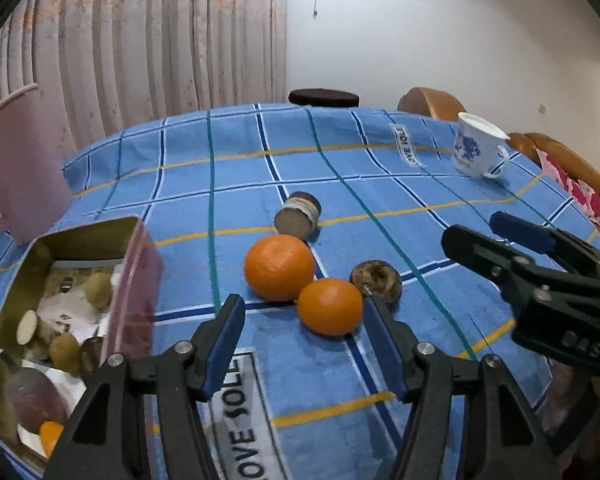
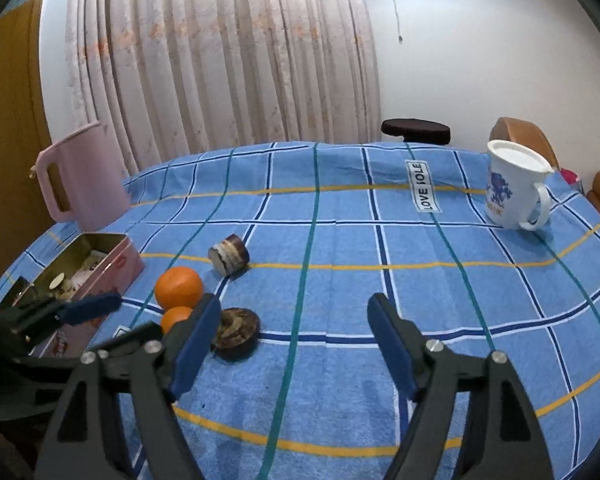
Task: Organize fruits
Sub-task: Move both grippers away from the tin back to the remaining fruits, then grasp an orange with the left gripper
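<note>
Two oranges lie on the blue checked cloth: a larger orange [image 1: 279, 267] [image 2: 179, 287] and a smaller orange [image 1: 329, 306] [image 2: 175, 317] in front of it. A brown round fruit [image 1: 376, 282] [image 2: 236, 333] lies beside them, and a brown cylindrical piece [image 1: 298, 217] [image 2: 229, 259] lies farther back. An open pink tin [image 1: 134, 280] [image 2: 112, 270] at the left holds several fruits. My left gripper [image 1: 302, 322] is open and empty, just before the smaller orange. My right gripper [image 2: 294, 316] is open and empty, right of the brown round fruit; it also shows in the left wrist view [image 1: 476, 228].
A pink pitcher [image 1: 18, 164] [image 2: 82, 178] stands at the back left by the curtain. A white mug [image 1: 478, 150] [image 2: 514, 184] with a blue print stands at the back right. A dark stool [image 2: 416, 130] and chairs stand beyond the table's far edge.
</note>
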Tool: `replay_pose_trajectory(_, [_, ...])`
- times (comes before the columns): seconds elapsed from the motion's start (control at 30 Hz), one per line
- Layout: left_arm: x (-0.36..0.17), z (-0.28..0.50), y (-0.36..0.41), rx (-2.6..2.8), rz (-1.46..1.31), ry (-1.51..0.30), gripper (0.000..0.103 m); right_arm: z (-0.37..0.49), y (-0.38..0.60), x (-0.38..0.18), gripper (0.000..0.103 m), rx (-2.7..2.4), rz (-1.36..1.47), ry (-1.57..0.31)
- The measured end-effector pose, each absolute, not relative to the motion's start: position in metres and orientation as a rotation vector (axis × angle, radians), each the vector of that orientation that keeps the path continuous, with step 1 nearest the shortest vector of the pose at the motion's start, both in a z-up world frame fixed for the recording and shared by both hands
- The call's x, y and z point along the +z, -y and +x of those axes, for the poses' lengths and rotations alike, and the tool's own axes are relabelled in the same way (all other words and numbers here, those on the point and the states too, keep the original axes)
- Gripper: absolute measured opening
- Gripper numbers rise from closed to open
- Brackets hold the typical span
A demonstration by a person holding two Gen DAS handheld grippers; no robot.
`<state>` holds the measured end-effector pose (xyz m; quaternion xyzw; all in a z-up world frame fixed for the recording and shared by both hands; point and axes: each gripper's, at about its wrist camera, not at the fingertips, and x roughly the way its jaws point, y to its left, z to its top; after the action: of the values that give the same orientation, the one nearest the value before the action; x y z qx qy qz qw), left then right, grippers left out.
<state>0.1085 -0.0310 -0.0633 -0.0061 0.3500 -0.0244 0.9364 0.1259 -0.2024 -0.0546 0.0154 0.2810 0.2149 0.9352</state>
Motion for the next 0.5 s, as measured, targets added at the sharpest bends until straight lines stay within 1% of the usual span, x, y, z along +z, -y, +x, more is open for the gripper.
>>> replay_pose_trajectory(0.27, [-0.072,0.128,0.036,-0.105,-0.041,-0.786,0.063,0.123,0.200,-0.053,0.079,0.433,0.020,-0.560])
replay_pose_trajectory(0.3, [-0.073,0.129,0.035,-0.120,-0.055,-0.793,0.047,0.123,0.200,-0.053,0.079,0.432,0.022,-0.564])
replay_pose_trajectory(0.33, [-0.073,0.129,0.035,-0.136,-0.065,-0.799,0.041,0.124,0.201,-0.053,0.079,0.434,0.024,-0.567])
replay_pose_trajectory(0.5, [-0.071,0.121,0.024,-0.134,-0.092,-0.776,0.041,0.123,0.202,-0.053,0.079,0.438,0.029,-0.556])
